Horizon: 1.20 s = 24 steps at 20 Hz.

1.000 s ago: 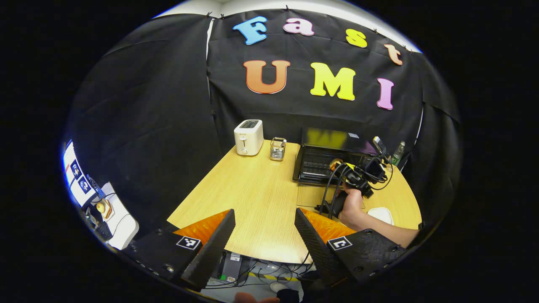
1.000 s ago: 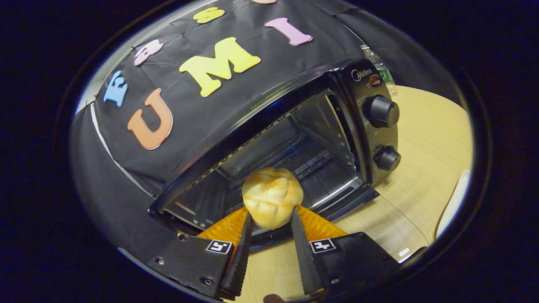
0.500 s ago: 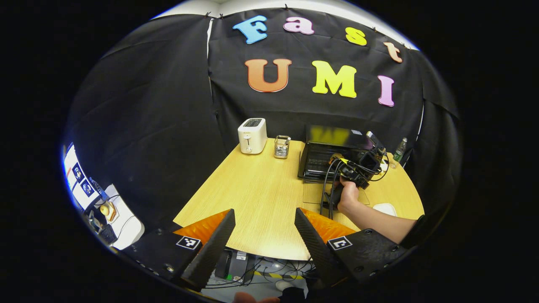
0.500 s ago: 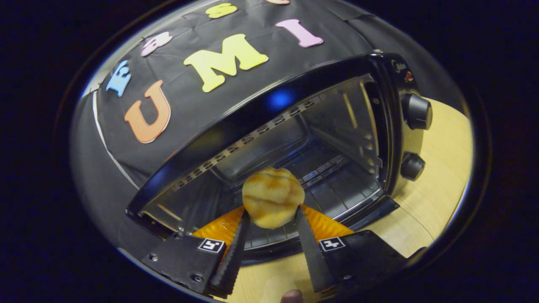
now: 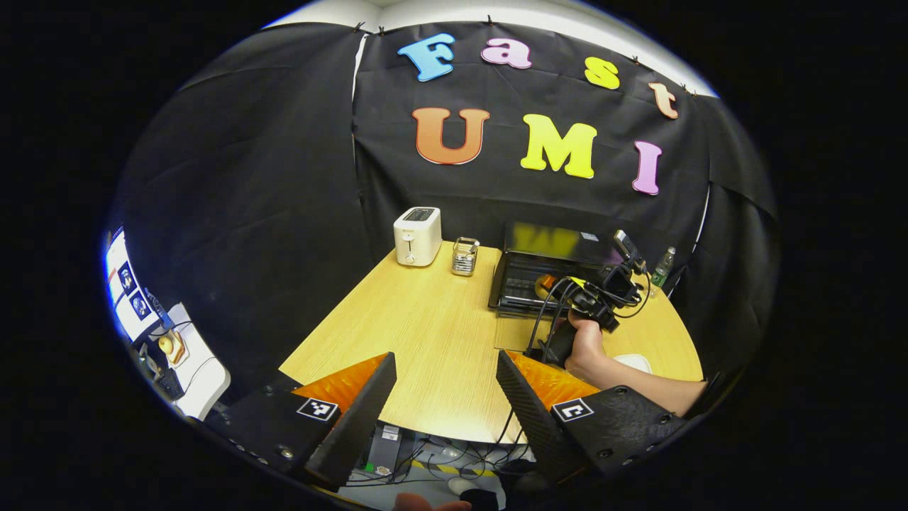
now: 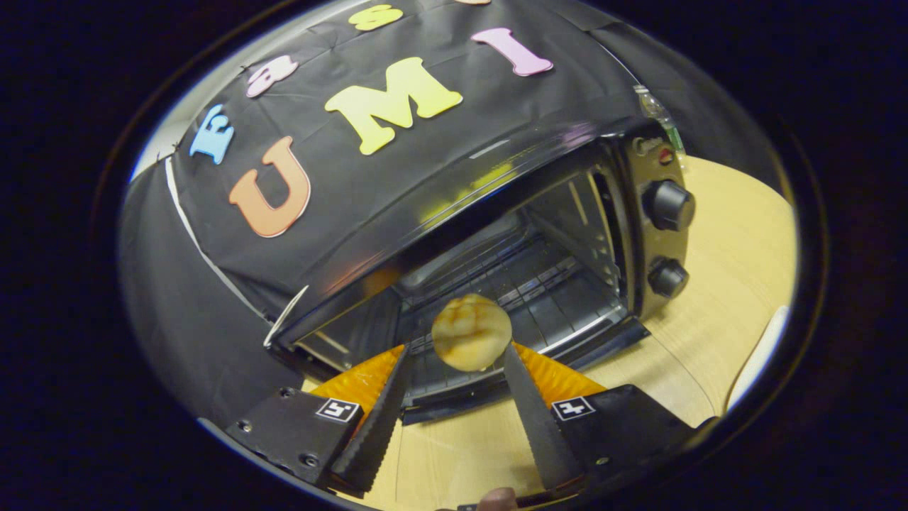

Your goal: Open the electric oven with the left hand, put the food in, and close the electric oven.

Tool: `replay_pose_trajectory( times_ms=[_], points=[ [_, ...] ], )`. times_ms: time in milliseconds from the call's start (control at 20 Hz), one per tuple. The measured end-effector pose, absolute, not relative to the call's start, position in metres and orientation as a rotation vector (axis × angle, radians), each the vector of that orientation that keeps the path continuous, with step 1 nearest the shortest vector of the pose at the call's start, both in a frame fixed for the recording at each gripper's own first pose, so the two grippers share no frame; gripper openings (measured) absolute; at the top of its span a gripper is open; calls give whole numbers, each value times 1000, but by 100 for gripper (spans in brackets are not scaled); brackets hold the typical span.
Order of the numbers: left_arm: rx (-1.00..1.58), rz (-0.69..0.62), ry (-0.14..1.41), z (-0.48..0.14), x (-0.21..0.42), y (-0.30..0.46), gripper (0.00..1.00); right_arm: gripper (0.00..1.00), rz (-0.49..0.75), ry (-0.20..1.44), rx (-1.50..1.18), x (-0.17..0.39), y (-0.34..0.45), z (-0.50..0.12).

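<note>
a bun [image 6: 471, 332] sits on the wire rack just inside the open oven [image 6: 511, 234], in the right gripper view. the right gripper [image 6: 454, 376] is at the oven mouth, its fingers spread apart to either side of the bun, gripping nothing. in the left gripper view, the left gripper [image 5: 443, 383] hangs over the near edge of the wooden table [image 5: 425, 333], fingers wide apart and empty, well away from the oven [image 5: 546, 273]. a toaster [image 5: 417, 235] stands at the table's far side.
</note>
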<state>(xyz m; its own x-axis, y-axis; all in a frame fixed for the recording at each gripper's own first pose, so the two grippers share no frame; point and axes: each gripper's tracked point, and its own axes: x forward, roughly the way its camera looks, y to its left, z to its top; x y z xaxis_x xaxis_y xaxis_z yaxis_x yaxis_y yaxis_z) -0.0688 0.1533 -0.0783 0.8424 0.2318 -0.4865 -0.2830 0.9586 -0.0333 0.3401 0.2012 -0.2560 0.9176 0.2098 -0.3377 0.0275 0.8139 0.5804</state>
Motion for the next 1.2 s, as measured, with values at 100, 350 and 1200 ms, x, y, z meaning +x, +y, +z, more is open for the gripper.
replay_pose_trajectory(
  times_ms=[100,350,1200],
  points=[
    [-119,269,487,-79,-70,149,94,85,124,423,623,314,203,-254],
    [-152,245,462,-82,-75,134,94,87,180,451,546,238,190,-243],
    [-196,35,525,-160,-26,40,94,95,235,356,99,83,66,-173]
  ],
)
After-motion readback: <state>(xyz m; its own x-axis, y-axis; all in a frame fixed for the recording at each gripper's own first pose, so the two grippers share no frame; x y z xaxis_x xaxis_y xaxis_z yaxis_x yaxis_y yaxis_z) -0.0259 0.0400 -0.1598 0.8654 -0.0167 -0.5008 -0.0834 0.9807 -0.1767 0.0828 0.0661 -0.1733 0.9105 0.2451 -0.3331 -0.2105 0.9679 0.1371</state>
